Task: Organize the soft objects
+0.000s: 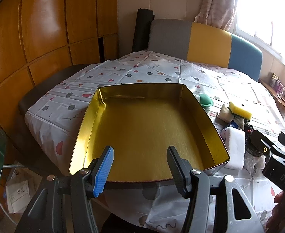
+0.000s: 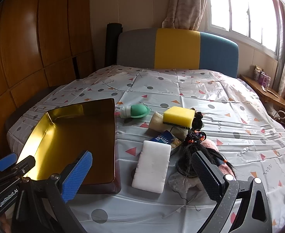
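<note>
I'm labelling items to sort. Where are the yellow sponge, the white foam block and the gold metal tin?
yellow sponge (image 2: 179,116), right wrist view, top face
white foam block (image 2: 152,166), right wrist view, top face
gold metal tin (image 1: 142,132), left wrist view, bare floor

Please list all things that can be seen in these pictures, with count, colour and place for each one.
tin: 1, gold inside, empty, left part of the cloth
white sponge: 1, white, right of the tin
yellow sponge: 1, yellow, behind the white sponge, on a beige roll
green item: 1, green with a white end, behind the tin's far right corner
blue packet: 1, blue, partly under the white sponge
hair pieces: a heap, black, right of the white sponge
cloth: 1, white with dots and triangles, covers the surface
headboard: 1, grey, yellow, blue, at the far end
left gripper: 1, open, over the tin's near rim
right gripper: 1, open, over the white sponge
</note>
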{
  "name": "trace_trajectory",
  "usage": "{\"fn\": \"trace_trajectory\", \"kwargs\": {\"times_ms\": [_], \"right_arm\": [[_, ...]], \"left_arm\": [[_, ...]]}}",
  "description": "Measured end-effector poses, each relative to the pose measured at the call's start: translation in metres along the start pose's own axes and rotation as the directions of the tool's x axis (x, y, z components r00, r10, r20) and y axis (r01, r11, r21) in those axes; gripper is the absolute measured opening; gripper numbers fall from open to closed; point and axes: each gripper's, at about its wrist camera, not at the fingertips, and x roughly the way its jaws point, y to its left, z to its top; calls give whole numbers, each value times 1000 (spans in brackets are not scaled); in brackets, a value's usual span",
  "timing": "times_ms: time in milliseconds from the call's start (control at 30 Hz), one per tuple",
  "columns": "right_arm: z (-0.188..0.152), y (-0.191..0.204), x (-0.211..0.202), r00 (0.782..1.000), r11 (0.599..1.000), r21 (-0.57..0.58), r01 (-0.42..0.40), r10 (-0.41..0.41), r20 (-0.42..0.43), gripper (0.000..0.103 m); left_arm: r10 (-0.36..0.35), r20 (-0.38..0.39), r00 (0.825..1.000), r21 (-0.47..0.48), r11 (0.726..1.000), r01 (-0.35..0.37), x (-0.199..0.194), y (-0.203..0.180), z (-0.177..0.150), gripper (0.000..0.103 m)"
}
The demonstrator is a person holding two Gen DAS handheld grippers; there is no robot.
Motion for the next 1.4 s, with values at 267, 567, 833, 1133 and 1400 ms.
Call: {"fn": "trace_trajectory", "kwargs": {"times_ms": [267, 567, 833, 1133, 1400], "right_arm": [[0, -3, 1, 1000, 1000, 3, 1, -1, 1, 103], [1, -9, 2, 1000, 1000, 15, 0, 0, 2, 103], [-1, -13, 5, 1000, 1000, 22, 0, 0, -2, 103], [-1, -21, 9, 1000, 1000, 25, 4, -4, -8, 103], [22, -71, 15, 999, 997, 62, 37, -37, -5, 103]], "left_arm": [[0, -1, 1000, 11, 1000, 0, 1, -4, 0, 58], [3, -10, 1000, 23, 1000, -2, 2, -9, -1, 58], [5, -17, 1000, 33, 999, -5, 5, -13, -1, 58], [-16, -36, 999, 51, 999, 18, 11, -18, -1, 58], [-290, -130, 948, 28, 955, 296, 21, -23, 14, 67]]}}
